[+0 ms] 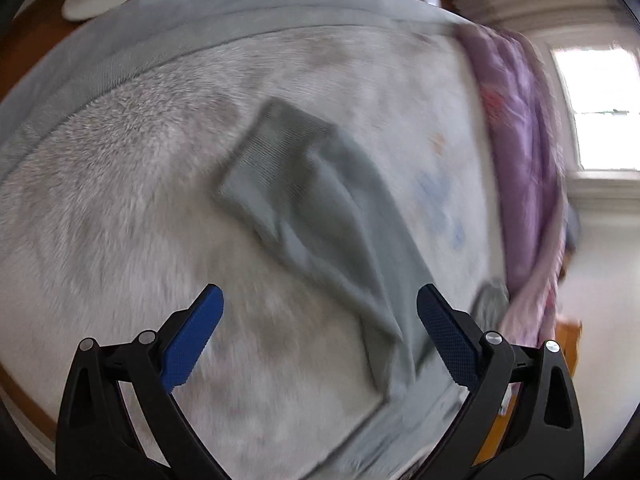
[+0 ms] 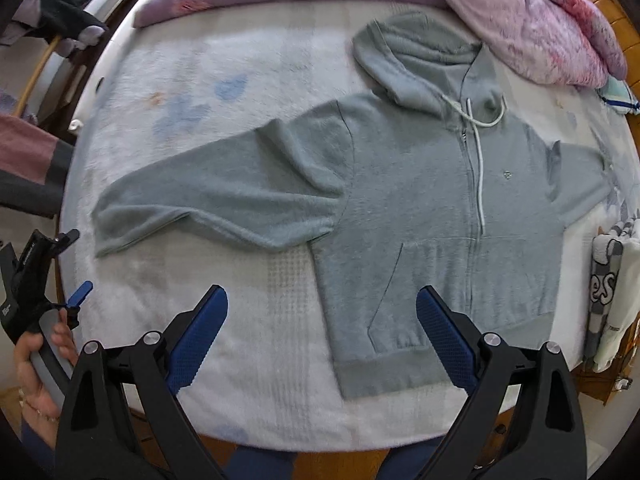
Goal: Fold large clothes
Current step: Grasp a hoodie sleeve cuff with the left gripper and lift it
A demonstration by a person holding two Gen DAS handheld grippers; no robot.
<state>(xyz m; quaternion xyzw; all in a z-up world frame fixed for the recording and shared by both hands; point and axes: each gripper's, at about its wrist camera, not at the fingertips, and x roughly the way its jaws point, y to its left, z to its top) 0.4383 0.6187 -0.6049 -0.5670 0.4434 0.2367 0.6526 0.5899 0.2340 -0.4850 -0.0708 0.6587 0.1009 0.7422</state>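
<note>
Hoodie [image 2: 420, 208] spread flat, front up, on the bed [image 2: 256, 344]; nothing folded yet.
Left gripper [image 1: 320, 320] and right gripper [image 2: 322, 320] both wide open, empty. Risk: fuzzy blanket [image 1: 100, 208] gets pinched with the sleeve [image 1: 304, 184]; thick fleece may slip.

A: Left wrist view smeared by motion blur; the sleeve [image 1: 320, 216] has soft, doubled edges. Window [image 1: 600, 108] at right blown out white.

B: Right wrist view sharper, daylight even and soft, shadows faint. Hoodie [image 2: 420, 200] weave readable, slight blur toward the rim. Both frames bend strongly at the edges, corners black.
</note>
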